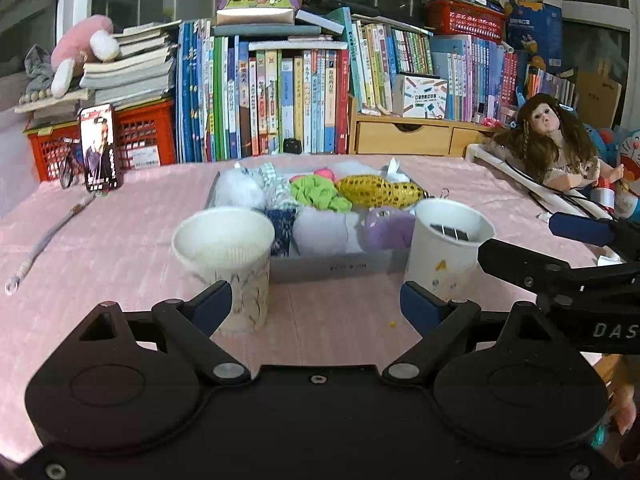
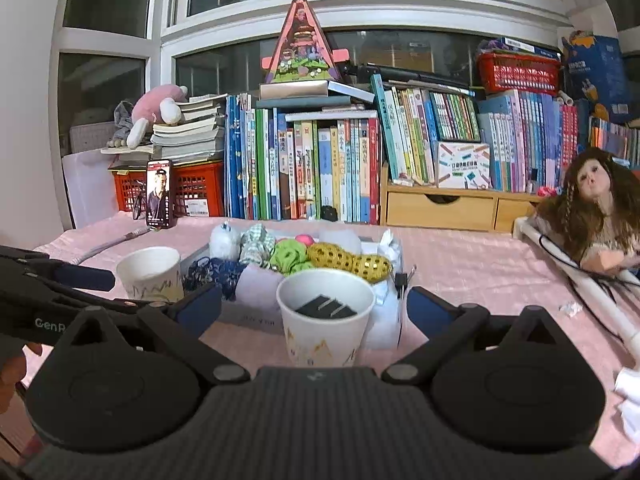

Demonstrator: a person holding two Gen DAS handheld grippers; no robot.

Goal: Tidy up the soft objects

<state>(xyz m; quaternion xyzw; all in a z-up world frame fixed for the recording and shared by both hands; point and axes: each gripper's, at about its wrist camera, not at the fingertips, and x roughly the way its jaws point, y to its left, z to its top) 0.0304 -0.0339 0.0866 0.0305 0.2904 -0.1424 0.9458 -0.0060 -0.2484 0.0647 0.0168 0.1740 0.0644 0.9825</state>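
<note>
a: where are the soft things right now?

b: piled in a shallow grey box (image 1: 320,266) near the middle of the table (image 1: 120,240), which wears a pink cloth. along the box's far edge sit a white fluffy ball (image 1: 238,190), a checked scrunchie (image 1: 276,188), a green scrunchie (image 1: 316,194) and a yellow mesh piece (image 1: 378,192). on the near edge are a dark blue patterned scrunchie (image 1: 280,228), a pale lilac bundle (image 1: 320,230) and a purple one (image 1: 388,228).

a: and the cups?

b: two paper cups stand just in front of the box's near edge. the left cup (image 1: 224,256) looks empty; the right cup (image 2: 325,316) has dark binder clips (image 2: 326,306) inside.

a: how do the tools stand?

b: the left gripper (image 1: 316,306) has its blue pads spread wide, nothing between them but cloth, with the left cup just beyond its left finger. the right gripper (image 2: 314,312) is spread wide too; the right cup stands between its fingers, pads clear of the paper on both sides.

a: anything else on the table?

b: a phone (image 1: 99,148) propped upright toward the far left corner, and a doll (image 1: 560,140) at the right edge.
</note>
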